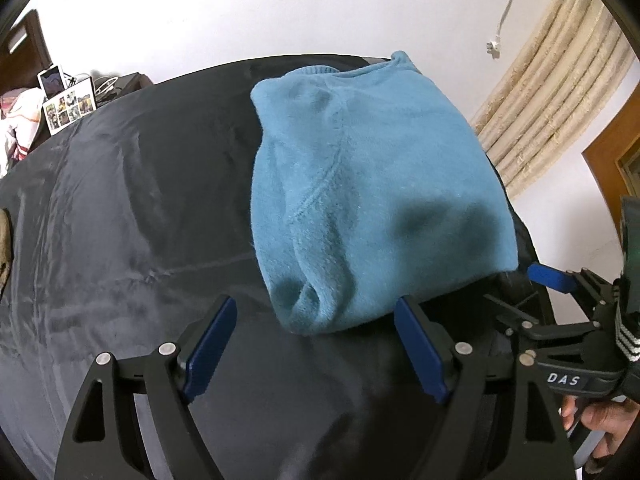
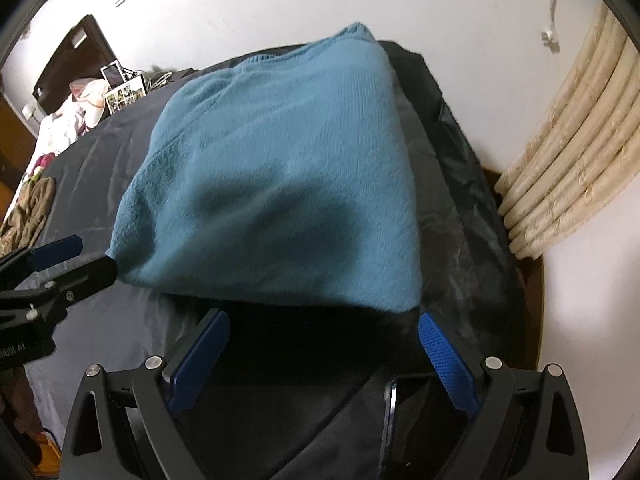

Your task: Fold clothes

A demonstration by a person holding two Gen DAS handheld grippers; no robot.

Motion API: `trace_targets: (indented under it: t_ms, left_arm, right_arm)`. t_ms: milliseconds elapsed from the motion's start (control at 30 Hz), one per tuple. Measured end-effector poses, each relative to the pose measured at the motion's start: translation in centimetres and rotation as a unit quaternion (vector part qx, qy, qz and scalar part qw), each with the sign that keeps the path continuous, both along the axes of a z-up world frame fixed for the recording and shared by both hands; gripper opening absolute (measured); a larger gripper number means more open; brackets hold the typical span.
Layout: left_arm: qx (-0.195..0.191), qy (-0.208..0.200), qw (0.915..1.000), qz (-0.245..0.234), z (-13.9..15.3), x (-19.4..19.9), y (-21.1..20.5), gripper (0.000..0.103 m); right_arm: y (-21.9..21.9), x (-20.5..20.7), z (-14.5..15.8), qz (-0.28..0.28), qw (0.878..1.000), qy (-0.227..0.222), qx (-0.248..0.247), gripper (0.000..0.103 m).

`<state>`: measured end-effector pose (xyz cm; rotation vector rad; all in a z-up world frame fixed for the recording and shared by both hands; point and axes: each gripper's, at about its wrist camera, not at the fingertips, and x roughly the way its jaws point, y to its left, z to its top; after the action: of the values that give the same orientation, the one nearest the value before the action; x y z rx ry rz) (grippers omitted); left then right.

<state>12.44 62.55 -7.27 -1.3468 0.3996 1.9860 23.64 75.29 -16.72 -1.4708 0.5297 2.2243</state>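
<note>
Both the left gripper (image 1: 316, 344) and the right gripper (image 2: 324, 360) hang spread and empty just short of the folded blue sweater (image 2: 280, 184) on the dark bedcover (image 1: 120, 220), which looks soft, light and floppy, best pinched at its near corners.

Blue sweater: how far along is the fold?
Done: the blue sweater lies on the dark bedcover as a compact rectangle, no sleeves sticking out. In hand: nothing; the left gripper and right gripper are both open at its near edge. Left: possibly a brown garment bunched at the bed's far side, not folded.
</note>
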Motion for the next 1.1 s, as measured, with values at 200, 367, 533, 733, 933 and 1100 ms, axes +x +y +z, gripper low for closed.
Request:
trace_targets:
  t_ms: [200, 367, 533, 733, 933, 1100]
  left_arm:
    - [-0.031, 0.009, 0.9994, 0.007, 0.1, 0.2, 0.2, 0.087]
    - [-0.035, -0.019, 0.9989, 0.025, -0.3, -0.6, -0.1, 0.088]
    - [-0.034, -0.026, 0.9989, 0.022, -0.2, -0.7, 0.0, 0.088]
    - [-0.04, -0.027, 0.9987, 0.019, 0.2, -0.8, 0.4, 0.09]
    - [-0.005, 0.049, 0.9979, 0.042, 3.4, -0.5, -0.2, 0.09]
    - [0.006, 0.083, 0.9945, 0.064, 5.6, -0.8, -0.4, 0.102]
  right_arm:
    - [-0.7, -0.3, 0.2, -0.002, 1.0, -0.02, 0.019, 0.097]
    - [-0.6, -0.3, 0.4, -0.012, 0.999, -0.03, 0.025, 0.097]
    - [-0.5, -0.5, 0.2, -0.014, 0.999, -0.048, 0.015, 0.097]
    - [-0.3, -0.9, 0.2, -0.017, 0.997, -0.075, 0.001, 0.097]
    - [0.3, -0.4, 3.1, -0.041, 0.997, -0.047, 0.045, 0.097]
    - [0.8, -0.2, 6.7, -0.056, 0.994, -0.004, 0.091, 0.097]
